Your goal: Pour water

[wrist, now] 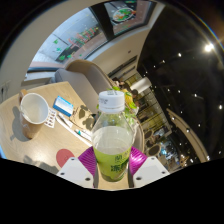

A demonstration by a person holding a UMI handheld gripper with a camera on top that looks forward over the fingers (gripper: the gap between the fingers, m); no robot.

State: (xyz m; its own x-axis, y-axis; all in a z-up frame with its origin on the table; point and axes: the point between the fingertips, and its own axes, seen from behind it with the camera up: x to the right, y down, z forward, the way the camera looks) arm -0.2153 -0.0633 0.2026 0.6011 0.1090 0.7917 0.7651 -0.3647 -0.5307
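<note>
Dim interior, bright ceiling lamp (208,47) glare, strong fisheye bending toward edges.

the bottle (113,140) at lower centre was clear glossy plastic with a white plastic cap (112,99) and a green printed label (113,165). the cup (34,112) at left looked like matt white paper on a smooth wooden table (14,130).

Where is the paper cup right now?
In the gripper view, the paper cup stands on the table, left of the bottle held in the tool.
</note>
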